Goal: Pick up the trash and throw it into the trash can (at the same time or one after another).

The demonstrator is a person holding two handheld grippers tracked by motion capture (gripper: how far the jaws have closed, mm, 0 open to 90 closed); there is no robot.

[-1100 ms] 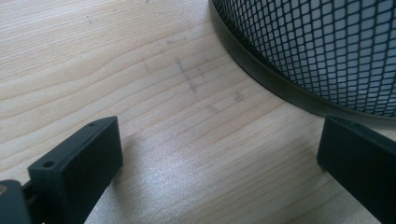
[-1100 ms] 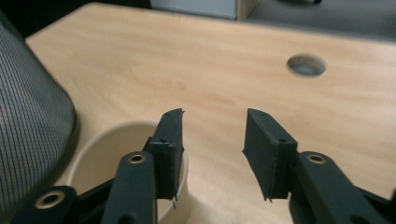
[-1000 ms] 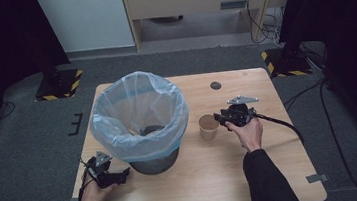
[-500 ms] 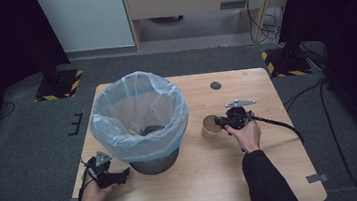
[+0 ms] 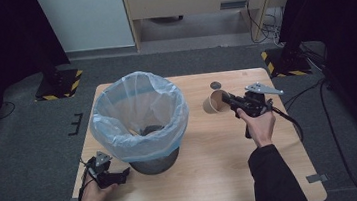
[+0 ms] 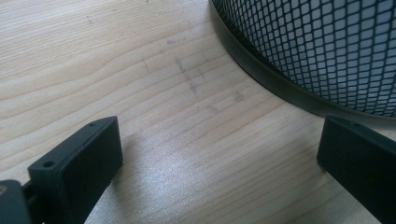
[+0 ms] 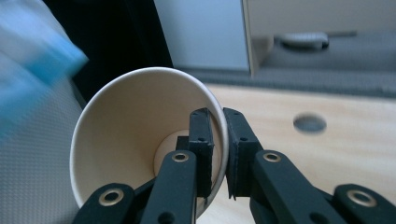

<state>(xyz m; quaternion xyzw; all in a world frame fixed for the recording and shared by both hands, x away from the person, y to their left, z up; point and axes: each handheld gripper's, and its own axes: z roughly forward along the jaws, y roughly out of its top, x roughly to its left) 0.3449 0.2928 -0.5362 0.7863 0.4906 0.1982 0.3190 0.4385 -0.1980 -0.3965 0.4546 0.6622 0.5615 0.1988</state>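
Paper cup [image 5: 214,102] hangs above the table [image 5: 214,177], pinched by our right gripper [image 5: 230,100] beside the bin [image 5: 138,122]. Left gripper view: our left gripper [image 6: 219,154] is spread wide. Right gripper view: one jaw inside the cup wall, one outside.

**Changes: paper cup gripped and raised**

- Right gripper [image 5: 228,103]: jaws have just been closing; one jaw now sits inside the paper cup [image 5: 215,101], the other outside, pinching its wall at the rim.
- Paper cup: earlier upright on the table [image 5: 207,157] beside the gripper; now tipped on its side, mouth toward the hand.
- Position: cup and right gripper have risen, now farther up the high view, near the dark round spot [image 5: 215,85].
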